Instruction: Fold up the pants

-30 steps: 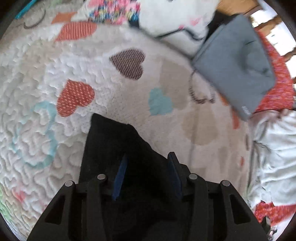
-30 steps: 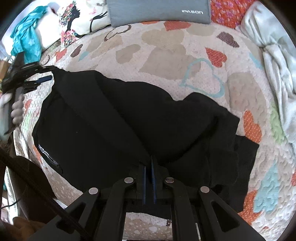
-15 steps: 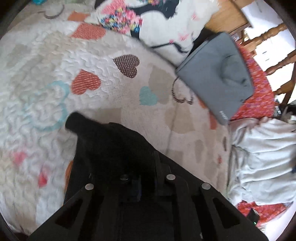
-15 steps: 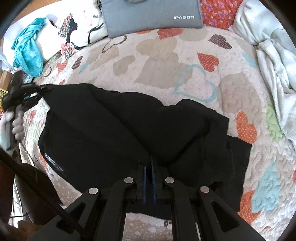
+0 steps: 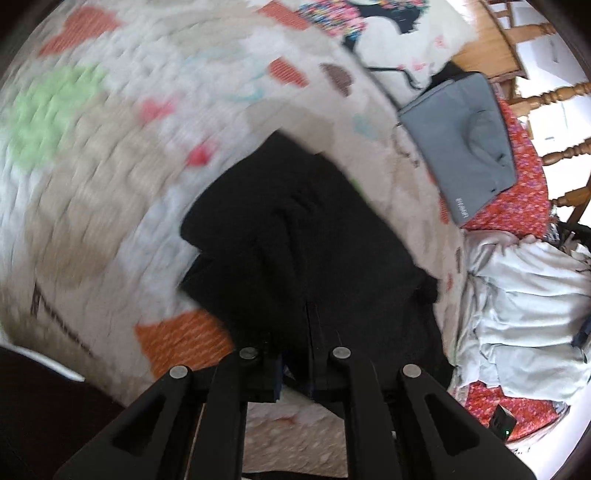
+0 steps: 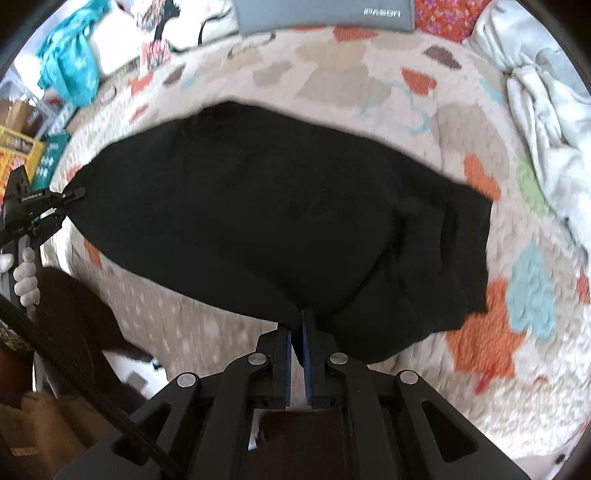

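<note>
The black pants (image 6: 266, 221) are held stretched between both grippers above the heart-patterned quilt (image 6: 369, 74). My right gripper (image 6: 298, 325) is shut on the near edge of the pants. My left gripper (image 5: 308, 332) is shut on the other end of the pants (image 5: 303, 236); it also shows at the far left of the right wrist view (image 6: 70, 194), pinching the cloth's corner. The right part of the pants sags in folds onto the quilt (image 6: 443, 258).
A grey laptop sleeve (image 5: 465, 147) lies at the quilt's far edge. A crumpled white blanket (image 6: 546, 122) lies on the right. A printed pillow (image 5: 388, 22) and a teal cloth (image 6: 70, 66) lie at the back. A wooden chair (image 5: 546, 96) stands beyond.
Both grippers have pulled back toward the near edge of the bed, lifting the pants and drawing them taut. The left gripper shut on the cloth a second ago.
</note>
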The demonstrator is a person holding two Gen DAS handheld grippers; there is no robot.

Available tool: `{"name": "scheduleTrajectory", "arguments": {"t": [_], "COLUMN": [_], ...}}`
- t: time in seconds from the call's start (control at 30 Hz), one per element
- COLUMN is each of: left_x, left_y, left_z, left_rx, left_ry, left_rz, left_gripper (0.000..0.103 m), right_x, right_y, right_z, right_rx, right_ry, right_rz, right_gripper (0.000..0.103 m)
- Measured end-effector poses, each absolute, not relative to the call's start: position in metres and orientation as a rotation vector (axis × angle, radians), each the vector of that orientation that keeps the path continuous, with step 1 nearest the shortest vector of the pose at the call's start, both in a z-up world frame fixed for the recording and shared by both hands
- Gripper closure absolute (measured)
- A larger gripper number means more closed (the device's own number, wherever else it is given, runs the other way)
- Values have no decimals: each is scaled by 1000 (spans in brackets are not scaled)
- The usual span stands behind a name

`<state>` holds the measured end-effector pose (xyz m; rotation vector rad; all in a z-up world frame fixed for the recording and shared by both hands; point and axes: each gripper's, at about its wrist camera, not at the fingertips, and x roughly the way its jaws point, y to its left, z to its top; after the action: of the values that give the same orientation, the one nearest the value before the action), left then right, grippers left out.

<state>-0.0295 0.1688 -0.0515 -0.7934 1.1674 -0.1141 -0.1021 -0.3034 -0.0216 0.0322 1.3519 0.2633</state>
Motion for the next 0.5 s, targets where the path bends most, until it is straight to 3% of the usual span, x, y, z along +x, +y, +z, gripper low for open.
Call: {"name": "scheduleTrajectory", "arguments": {"t": [0.1, 0.2, 0.27, 0.5], "left_x": [-38, -51, -64, -86], "left_y": [177, 186, 192, 202], "left_z": [-63, -48, -31, 8], "left_rx": [-847, -826, -776, -669], "left_ry": [1188, 1135, 1078, 953], "left_rz": [-115, -161, -179, -176], "left_gripper": [92, 92, 92, 89], "right_x": [-108, -115, -123, -118], "right_y": [-304, -327, -353, -422], "right_z": [-29, -17, 1, 18], "right_rx": [18, 132, 208, 324], "right_ry": [1384, 1369, 1302, 1184], "right_rz": [233, 212, 172, 7], "right_gripper": [89, 73, 54, 52]}}
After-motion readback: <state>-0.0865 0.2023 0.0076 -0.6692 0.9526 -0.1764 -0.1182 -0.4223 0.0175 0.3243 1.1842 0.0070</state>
